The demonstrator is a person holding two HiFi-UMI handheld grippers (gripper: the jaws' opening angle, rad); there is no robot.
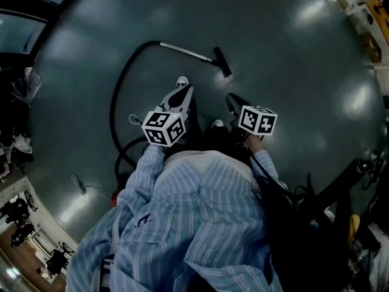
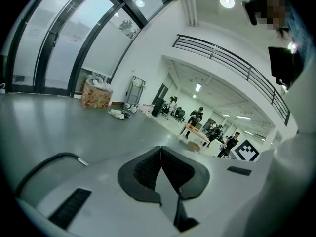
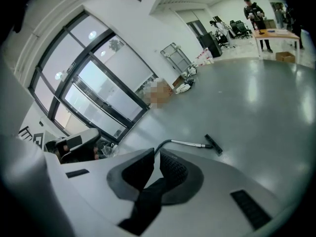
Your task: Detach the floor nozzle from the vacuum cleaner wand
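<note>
1. jaws of the left gripper (image 2: 161, 151) are pressed together along their length, with nothing between them.
2. jaws of the right gripper (image 3: 154, 156) are closed too, the pad tips all but touching, and they hold nothing.
3. the floor nozzle (image 1: 222, 61) lies on the grey floor (image 1: 292, 53) ahead of the person, well apart from both grippers, and it is fitted on the end of the wand (image 1: 185, 52).
4. the metal wand lies flat on the floor and runs left from the nozzle. its far end joins a black hose (image 1: 117, 96), which curves left and then back toward the person's left side.
5. in the head view both grippers are held out side by side in front of the person's striped shirt (image 1: 182, 212), each pointing forward and down toward the floor.
6. the white toe of a shoe (image 1: 181, 81) shows just beyond the tip of the left gripper.
7. in the right gripper view the nozzle and wand appear just above the jaw tips, farther off on the floor.
8. in the left gripper view a curve of the hose and a short piece of the wand show at the left.
9. tall windows (image 2: 59, 38) line the far side of the hall, a cardboard box (image 2: 96, 95) stands by them, and several people gather near a table (image 2: 197, 135) in the distance.
</note>
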